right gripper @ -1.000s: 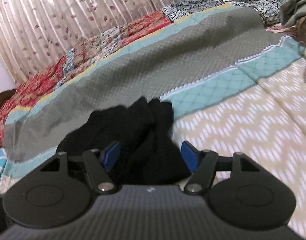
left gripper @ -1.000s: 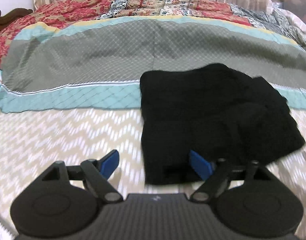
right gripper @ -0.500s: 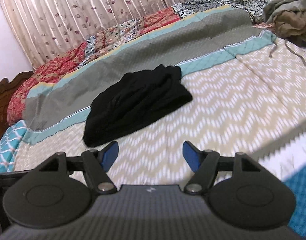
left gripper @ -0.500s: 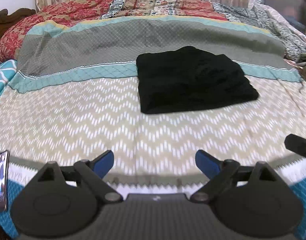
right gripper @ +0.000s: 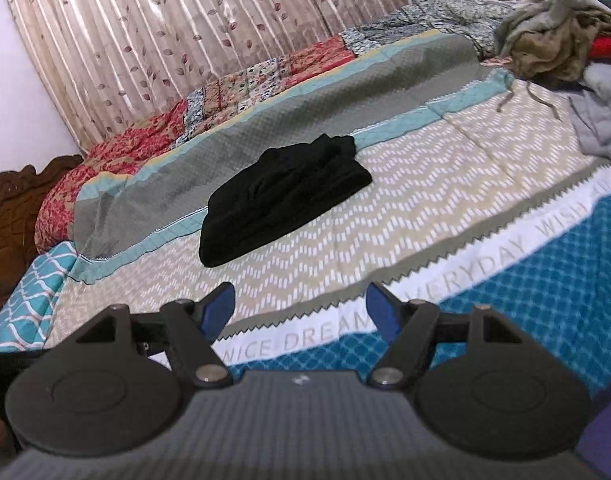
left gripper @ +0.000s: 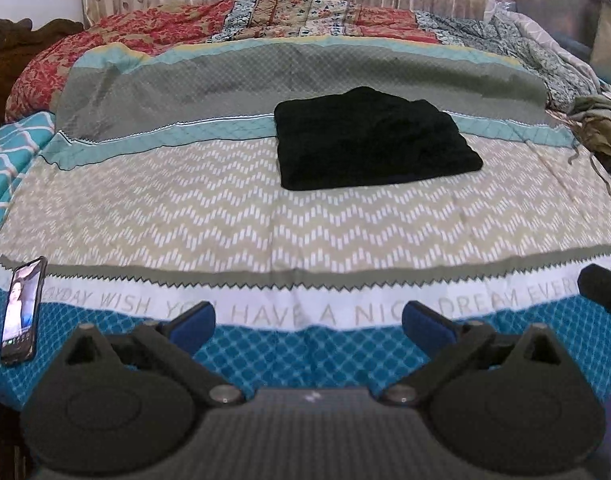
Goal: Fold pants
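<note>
Pants folded, both tongs empty

Pants (left gripper: 373, 140) lie as a black folded bundle on the bed (left gripper: 225, 216), straddling the teal stripe and the beige zigzag panel, well apart from both tools. Left tongs (left gripper: 309, 322): jaws opening, spread wide, nothing between the blue pads, hovering over the lettered band at the near bed edge. Right tongs (right gripper: 301, 312): parted, empty, over the same band. Phone (left gripper: 21, 312) lies at the near left edge. Crumpled clothes pile (right gripper: 553, 40) sits far right.
</note>
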`<state>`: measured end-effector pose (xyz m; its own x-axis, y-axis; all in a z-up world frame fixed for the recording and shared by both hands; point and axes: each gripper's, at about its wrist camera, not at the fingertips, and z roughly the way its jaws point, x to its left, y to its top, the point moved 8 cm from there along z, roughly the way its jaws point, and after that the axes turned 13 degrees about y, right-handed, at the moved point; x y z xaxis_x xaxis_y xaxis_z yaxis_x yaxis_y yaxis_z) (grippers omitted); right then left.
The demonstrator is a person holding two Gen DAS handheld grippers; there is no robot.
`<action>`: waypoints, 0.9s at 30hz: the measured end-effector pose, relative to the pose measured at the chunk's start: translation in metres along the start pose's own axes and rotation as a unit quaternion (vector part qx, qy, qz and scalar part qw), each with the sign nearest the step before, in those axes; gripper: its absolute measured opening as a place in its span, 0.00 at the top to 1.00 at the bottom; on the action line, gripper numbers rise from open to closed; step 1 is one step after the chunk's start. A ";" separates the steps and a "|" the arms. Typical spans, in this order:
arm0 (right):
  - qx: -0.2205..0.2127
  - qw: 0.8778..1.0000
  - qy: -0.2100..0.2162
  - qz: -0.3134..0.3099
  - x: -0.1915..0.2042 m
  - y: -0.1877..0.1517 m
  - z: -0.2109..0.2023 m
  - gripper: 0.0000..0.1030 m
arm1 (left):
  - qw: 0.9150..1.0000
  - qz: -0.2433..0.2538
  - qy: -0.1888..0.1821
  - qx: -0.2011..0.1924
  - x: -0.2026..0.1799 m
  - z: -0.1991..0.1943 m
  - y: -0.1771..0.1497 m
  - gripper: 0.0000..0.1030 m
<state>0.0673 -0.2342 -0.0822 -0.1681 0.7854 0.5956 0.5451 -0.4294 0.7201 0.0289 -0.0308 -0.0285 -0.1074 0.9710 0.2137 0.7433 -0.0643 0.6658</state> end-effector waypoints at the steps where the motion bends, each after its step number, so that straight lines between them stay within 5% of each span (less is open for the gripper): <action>1: -0.002 1.000 -0.001 0.004 -0.001 -0.003 -0.003 0.27 | 1.000 0.004 0.002 -0.003 0.000 -0.003 -0.002 0.00; 15: 0.013 0.999 -0.005 0.030 -0.004 -0.023 -0.012 0.17 | 0.997 0.036 0.048 -0.049 0.001 -0.030 -0.007 0.00; 27: 0.018 1.000 -0.008 -0.002 0.005 -0.028 -0.003 0.15 | 0.996 0.055 0.070 -0.012 0.004 -0.019 -0.015 0.00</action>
<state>0.0492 -0.2192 -0.0978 -0.1577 0.7938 0.5874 0.5742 -0.4102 0.7085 0.0044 -0.0299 -0.0240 -0.1178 0.9160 0.3834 0.7397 -0.1767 0.6494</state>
